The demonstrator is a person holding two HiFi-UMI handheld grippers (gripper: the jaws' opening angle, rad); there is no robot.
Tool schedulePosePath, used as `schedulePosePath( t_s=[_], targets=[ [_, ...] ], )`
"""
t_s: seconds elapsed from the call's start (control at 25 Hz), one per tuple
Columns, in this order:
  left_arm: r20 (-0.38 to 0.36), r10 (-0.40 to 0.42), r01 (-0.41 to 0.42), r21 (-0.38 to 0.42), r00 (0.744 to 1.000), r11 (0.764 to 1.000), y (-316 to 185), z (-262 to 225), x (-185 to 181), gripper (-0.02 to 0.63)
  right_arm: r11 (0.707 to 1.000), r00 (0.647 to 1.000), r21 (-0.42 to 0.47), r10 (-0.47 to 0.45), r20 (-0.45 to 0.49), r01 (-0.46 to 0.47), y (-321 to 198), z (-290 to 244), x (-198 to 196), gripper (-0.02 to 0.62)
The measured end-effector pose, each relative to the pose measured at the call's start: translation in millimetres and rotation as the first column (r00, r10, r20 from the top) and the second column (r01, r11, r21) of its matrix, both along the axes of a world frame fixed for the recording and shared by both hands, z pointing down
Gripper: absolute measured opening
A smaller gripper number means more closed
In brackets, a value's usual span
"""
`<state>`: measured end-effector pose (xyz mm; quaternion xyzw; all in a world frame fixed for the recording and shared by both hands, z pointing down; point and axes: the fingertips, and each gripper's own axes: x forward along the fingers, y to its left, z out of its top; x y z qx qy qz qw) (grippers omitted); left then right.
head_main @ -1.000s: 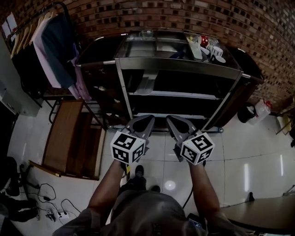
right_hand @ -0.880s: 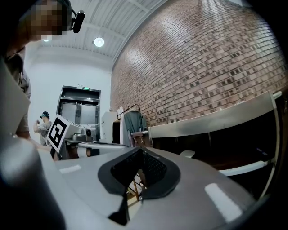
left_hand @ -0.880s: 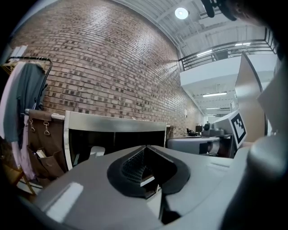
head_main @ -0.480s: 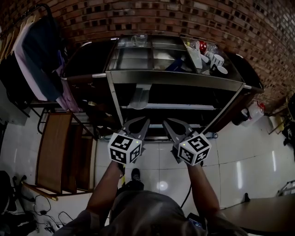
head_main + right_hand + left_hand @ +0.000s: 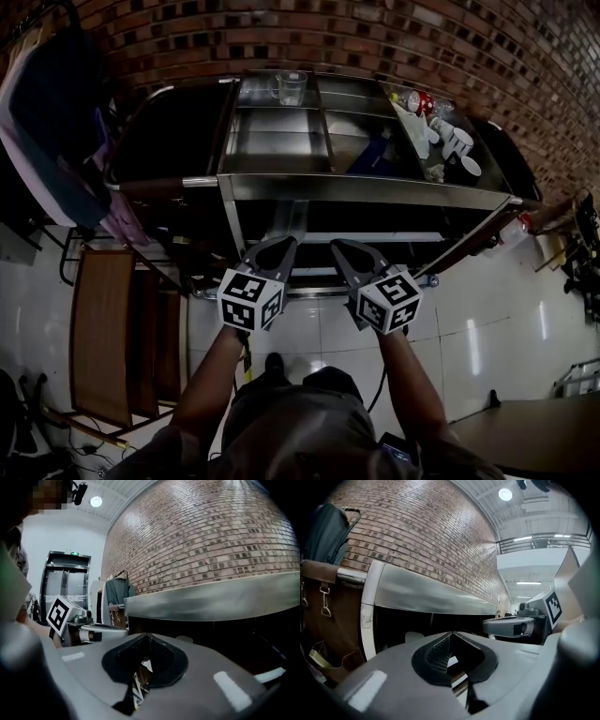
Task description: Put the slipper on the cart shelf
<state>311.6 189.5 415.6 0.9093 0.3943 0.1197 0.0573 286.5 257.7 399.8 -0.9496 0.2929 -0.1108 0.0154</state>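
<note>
The steel cart [image 5: 366,187] stands against a brick wall, seen from above in the head view. A pale slipper [image 5: 286,221] lies on its middle shelf, partly hidden under the top deck. My left gripper [image 5: 284,243] and right gripper [image 5: 338,247] are held side by side just in front of the cart, both pointing at its shelves. Both are shut with nothing between the jaws, as the left gripper [image 5: 451,633] and right gripper [image 5: 148,635] show in their own views. A pale shape [image 5: 414,637] on the dark shelf may be the slipper.
White cups [image 5: 457,142] and a glass jug [image 5: 291,87] sit on the cart's top deck. A clothes rack with hanging garments [image 5: 52,122] stands at the left, with a wooden bench [image 5: 105,328] below it. A brown bag [image 5: 323,616] hangs left of the cart.
The person has stepped toward the cart, carrying both grippers forward. The cart now looms larger and the grippers sit right at its front edge. Both stay shut.
</note>
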Motion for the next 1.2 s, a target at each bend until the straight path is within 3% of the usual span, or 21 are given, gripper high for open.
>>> schedulePosePath(
  t_s=[0.48, 0.8, 1.0, 1.12, 1.2],
  targets=[
    [0.087, -0.079, 0.075, 0.041, 0.993, 0.996, -2.9, 41.9, 44.3, 0.006, 1.000, 0.994, -0.005, -0.022, 0.108, 0.023, 3.1, 54.4, 62.0, 0.000],
    [0.110, -0.121, 0.115, 0.060, 0.987, 0.992, -12.7, 60.8, 60.4, 0.008, 0.999, 0.986, -0.029, 0.039, 0.165, -0.034, 5.4, 107.4, 103.6, 0.009],
    [0.131, -0.139, 0.131, 0.075, 0.982, 0.989, -23.9, 72.3, 63.3, 0.006, 0.997, 0.974, -0.025, 0.082, 0.212, -0.078, -5.5, 137.8, 141.6, 0.134],
    [0.138, -0.148, 0.137, 0.085, 0.979, 0.987, -30.6, 77.0, 59.5, 0.006, 0.992, 0.962, -0.030, 0.125, 0.242, -0.122, -8.2, 153.5, 163.2, 0.241],
    [0.146, -0.164, 0.152, 0.091, 0.976, 0.984, -38.0, 80.1, 56.2, 0.007, 0.988, 0.955, -0.044, 0.155, 0.254, -0.149, -11.7, 162.5, 175.7, 0.266]
  ],
)
